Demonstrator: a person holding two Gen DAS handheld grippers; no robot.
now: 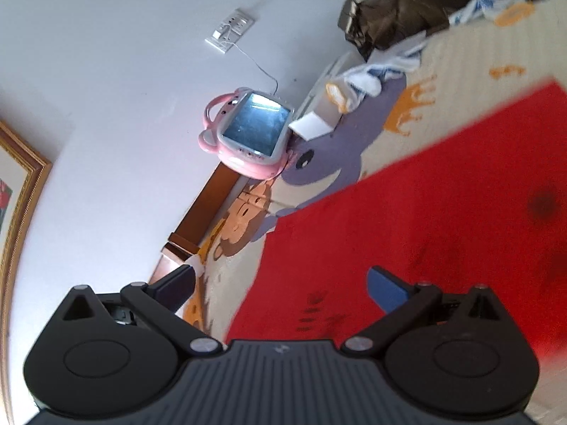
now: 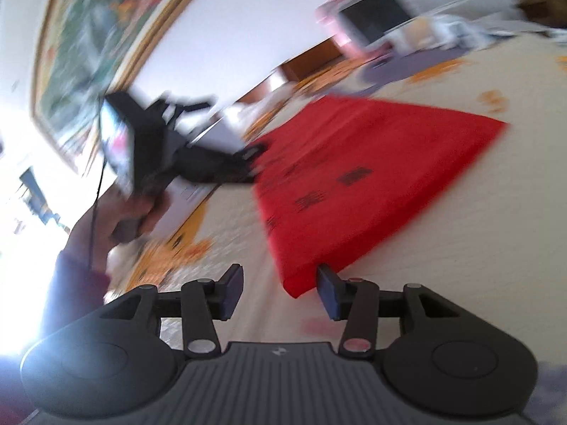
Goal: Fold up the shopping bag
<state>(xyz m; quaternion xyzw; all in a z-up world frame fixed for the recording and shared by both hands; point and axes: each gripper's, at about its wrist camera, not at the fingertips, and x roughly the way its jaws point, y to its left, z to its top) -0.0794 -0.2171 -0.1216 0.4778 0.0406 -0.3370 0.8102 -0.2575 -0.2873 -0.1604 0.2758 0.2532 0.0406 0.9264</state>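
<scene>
Red cloth fills the scene: the shopping bag lies flat on a cream bedspread printed with orange and purple cartoon animals, black lettering showing on its upper face. In the right wrist view the bag runs from about 12 o'clock down to 6 o'clock, and its near corner sits just between the fingers of the right gripper. Those fingers stand apart with nothing clamped; the blue pad at 5 o'clock is just beside the bag's edge, though blur keeps me from telling whether it touches.

At 9 o'clock in the same view a hand with a dark red sleeve holds the left gripper, whose tips reach the far corner of the bag. From this view alone its state cannot be read.

The left wrist view settles it: the left gripper is spread wide, one finger over the bedspread at 8 o'clock, the other over the red cloth at 5 o'clock, gripping nothing. Beyond, at 12 o'clock, a pink toy screen leans against a white wall, with a wall socket above it and a dark crumpled bag at 1 o'clock.
</scene>
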